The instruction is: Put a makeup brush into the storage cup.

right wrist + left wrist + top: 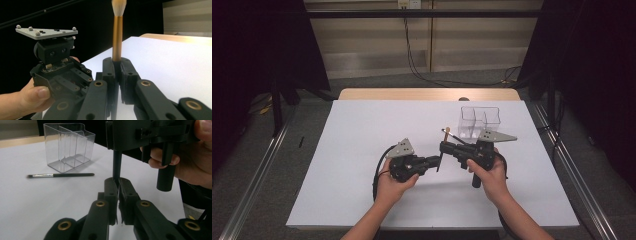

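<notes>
Room: dark curtains at both sides, a pale wall behind with cables hanging down, grey floor and metal rails along the bench [362, 150].
Bench: a matte white sheet over a wooden top; the wood shows as a strip at the far edge.
Left tongs [438, 161]: black, jointed, with brass-coloured pivots; closed tight on the dark lower handle of the brush [445, 142], seen in the left gripper view [118, 192] with the jaws pressed together and the handle rising between them.
Right tongs [443, 146]: closed on the same brush higher up; in the right gripper view [117, 72] the pads clamp the handle just below the golden ferrule.
Brush: held roughly upright between the two tongs, above the bench near its middle; slim and round, dark handle, shiny gold ferrule [117, 37], soft pale bristle tuft on top.
Second brush [61, 175]: thin, black handle, silver ferrule, dark tip; lies flat on the bench just in front of the organizer.
Organizer [480, 121]: clear hard plastic, boxy, split by dividers into compartments; stands toward the far right of the bench, near the right tongs.
Plates: flat grey three-cornered plates [403, 148] top each of the tongs.
Hands: the left hand [394, 182] and the right hand [489, 172] each grip a black handle.
</notes>
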A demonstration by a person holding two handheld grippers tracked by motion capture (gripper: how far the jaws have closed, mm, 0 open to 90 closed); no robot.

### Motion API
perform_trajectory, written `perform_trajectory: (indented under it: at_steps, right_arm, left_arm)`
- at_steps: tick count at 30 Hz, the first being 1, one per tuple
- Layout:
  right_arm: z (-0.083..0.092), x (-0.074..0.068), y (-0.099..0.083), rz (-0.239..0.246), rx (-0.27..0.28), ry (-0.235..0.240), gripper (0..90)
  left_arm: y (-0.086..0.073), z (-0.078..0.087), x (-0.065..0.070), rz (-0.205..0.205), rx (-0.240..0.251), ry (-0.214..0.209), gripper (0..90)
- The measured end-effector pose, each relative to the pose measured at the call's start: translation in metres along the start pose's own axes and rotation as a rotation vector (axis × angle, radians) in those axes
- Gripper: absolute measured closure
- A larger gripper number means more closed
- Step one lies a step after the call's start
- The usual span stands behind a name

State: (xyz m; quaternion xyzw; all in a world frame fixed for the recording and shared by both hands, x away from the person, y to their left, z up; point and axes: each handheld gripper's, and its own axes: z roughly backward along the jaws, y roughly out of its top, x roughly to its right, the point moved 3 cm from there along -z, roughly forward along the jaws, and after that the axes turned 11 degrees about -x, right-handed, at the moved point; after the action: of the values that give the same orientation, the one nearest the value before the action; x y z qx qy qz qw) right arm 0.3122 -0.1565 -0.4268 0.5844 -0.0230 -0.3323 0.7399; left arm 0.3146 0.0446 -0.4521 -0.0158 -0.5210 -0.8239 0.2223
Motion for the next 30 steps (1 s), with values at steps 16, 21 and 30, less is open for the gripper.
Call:
perform_trajectory:
  at_steps: [16,21,30]
  right_arm:
    - [0.001,-0.001,0.004,0.041,0.002,-0.002,84.1]
    - [0.002,-0.001,0.005,0.049,0.003,-0.002,84.1]
    - [0.001,-0.002,0.004,0.064,0.003,0.003,84.1]
  left_arm:
    - [0.0,0.003,-0.005,-0.01,0.06,-0.005,53.5]
    - [0.001,0.002,-0.008,-0.056,0.101,0.006,40.7]
    - [0.002,0.004,-0.012,-0.061,0.115,0.01,17.0]
